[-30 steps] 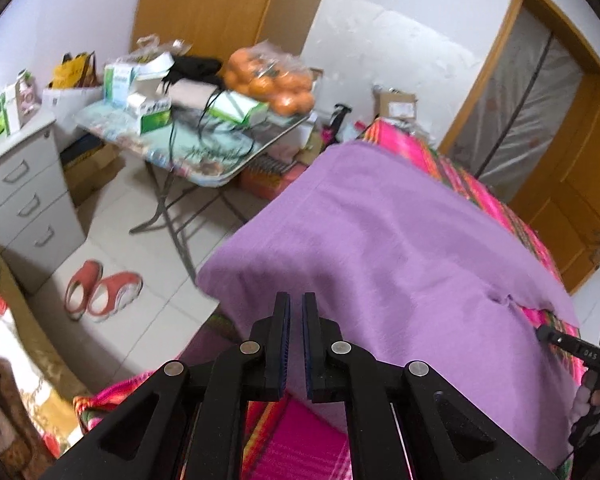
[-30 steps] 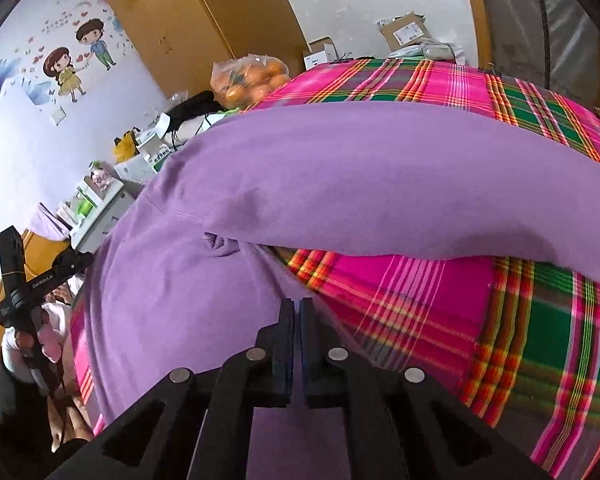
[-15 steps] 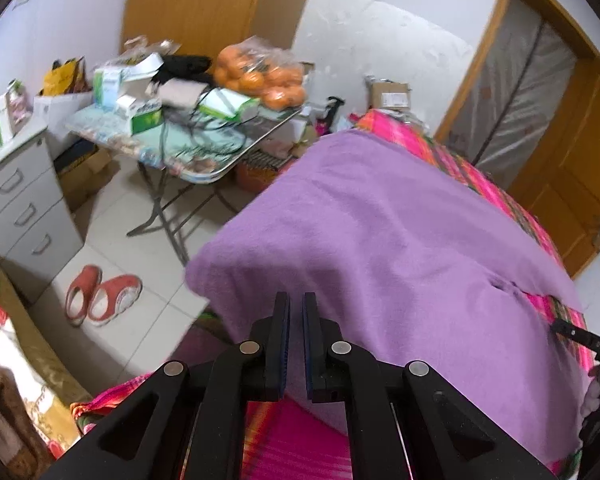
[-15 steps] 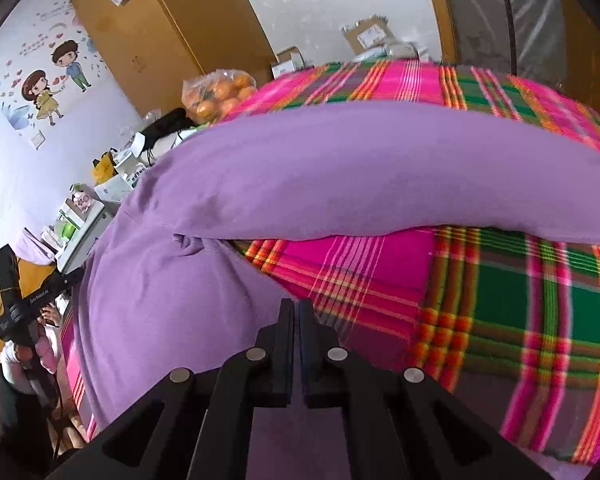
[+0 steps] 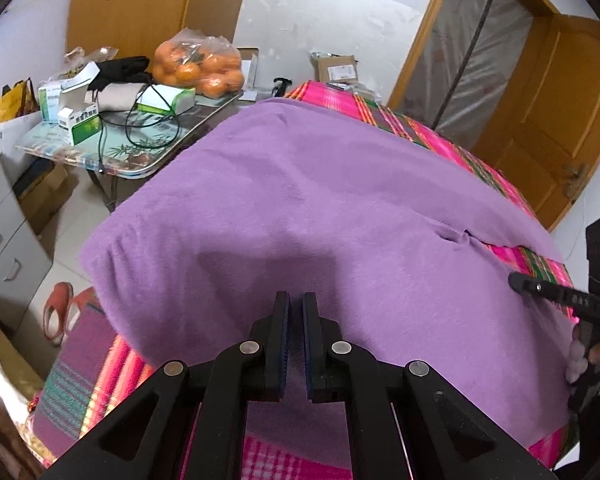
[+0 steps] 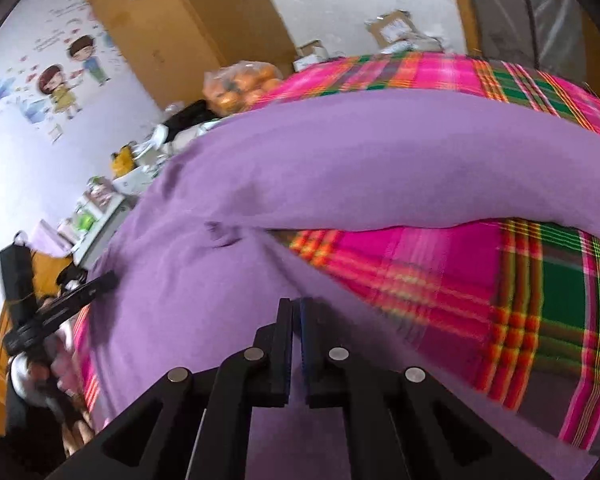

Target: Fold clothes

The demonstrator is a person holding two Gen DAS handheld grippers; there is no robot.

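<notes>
Slippers [image 5: 62,312]: red pair on the floor tiles, just off the bed's left edge.
Drawer unit [image 5: 4,232]: grey, at the far left of the left wrist view.
Folding table [image 5: 112,152]: beside the bed's far left corner, crowded with boxes, cables and a bag of oranges [image 5: 198,66].
Purple garment [image 5: 320,208]: spread across the plaid bedcover [image 6: 460,280], reaching the bed's left edge; one long part lies across the far side, with bare plaid between it and the near part.
Left gripper [image 5: 296,308]: jaws nearly together, a thin gap showing; whether cloth is pinched, I cannot tell.
Right gripper [image 6: 296,308]: jaws closing to a sliver over the garment's near part; a grip on cloth cannot be told.
Door [image 5: 548,120]: wooden, past the bed's right edge.
</notes>
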